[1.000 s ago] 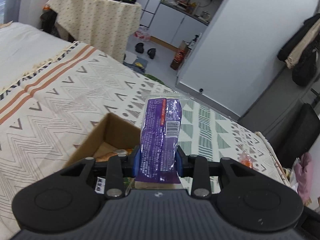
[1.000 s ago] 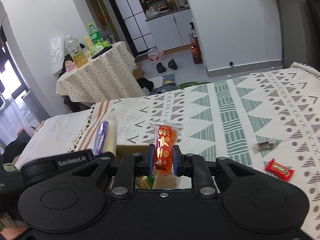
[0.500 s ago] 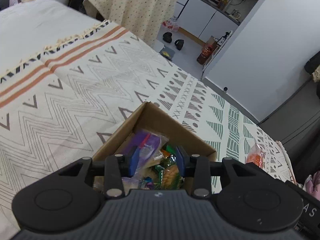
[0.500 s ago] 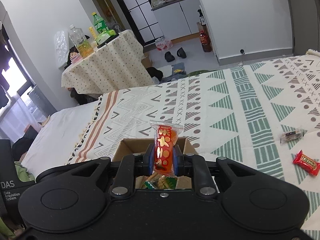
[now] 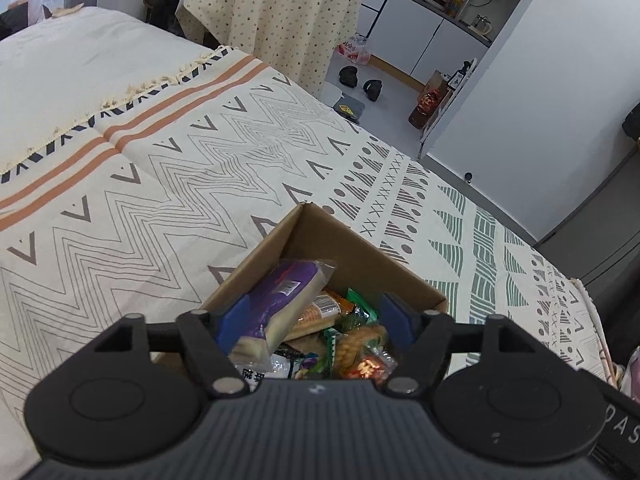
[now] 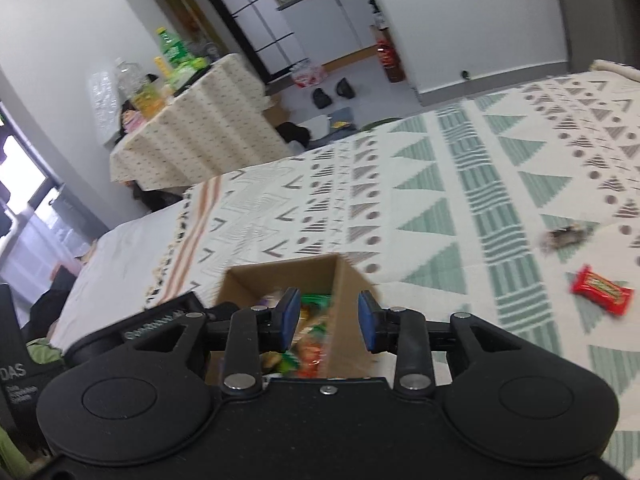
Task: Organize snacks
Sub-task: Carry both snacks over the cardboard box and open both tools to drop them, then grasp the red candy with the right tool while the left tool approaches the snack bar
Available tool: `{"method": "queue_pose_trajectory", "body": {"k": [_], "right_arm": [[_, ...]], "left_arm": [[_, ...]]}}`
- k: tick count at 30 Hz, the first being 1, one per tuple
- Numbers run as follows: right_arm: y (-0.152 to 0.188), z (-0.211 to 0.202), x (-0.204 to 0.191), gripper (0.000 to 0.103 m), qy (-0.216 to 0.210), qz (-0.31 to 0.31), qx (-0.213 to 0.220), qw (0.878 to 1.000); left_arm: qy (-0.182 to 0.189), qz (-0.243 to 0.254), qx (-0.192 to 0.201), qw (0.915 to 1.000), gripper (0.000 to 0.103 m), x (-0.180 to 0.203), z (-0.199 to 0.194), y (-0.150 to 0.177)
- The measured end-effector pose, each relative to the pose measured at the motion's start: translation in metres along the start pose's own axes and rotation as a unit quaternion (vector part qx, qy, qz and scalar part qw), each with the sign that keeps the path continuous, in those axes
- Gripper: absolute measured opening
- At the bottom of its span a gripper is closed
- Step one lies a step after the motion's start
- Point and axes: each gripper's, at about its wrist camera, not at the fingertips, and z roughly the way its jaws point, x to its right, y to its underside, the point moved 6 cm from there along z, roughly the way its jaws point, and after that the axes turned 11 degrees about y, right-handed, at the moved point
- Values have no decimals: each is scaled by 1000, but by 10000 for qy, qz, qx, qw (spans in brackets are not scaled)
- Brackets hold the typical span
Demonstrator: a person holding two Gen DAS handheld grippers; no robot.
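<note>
Two tongs of mine hang over the bed (image 5: pixel 168 184), both above the box (image 5: pixel 332 248). My left tongs (image 5: pixel 312 316) have just been opening and stand wide; the purple pack (image 5: pixel 280 296) lies in the box against the left pad, its long axis slanting up and away to the right. A second ago it stood upright in the grip. My right tongs (image 6: pixel 328 316) have just been opening and are empty; the orange pack they held is gone from them. Right of them lies a red bar (image 6: pixel 602 290).
</note>
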Motion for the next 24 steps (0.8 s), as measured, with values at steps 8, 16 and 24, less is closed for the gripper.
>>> {"method": "queue_pose_trajectory", "body": {"k": [8, 16, 24], "right_arm": [[2, -13, 49, 38, 367, 106, 15, 9993], [3, -32, 105, 48, 782, 185, 107, 9967], [1, -45, 145, 54, 955, 222, 162, 9950]], "left_arm": [[213, 267, -161, 9993, 79, 30, 3, 15], [510, 637, -87, 9966, 91, 75, -1, 32], [926, 867, -40, 9919, 96, 114, -6, 46]]}}
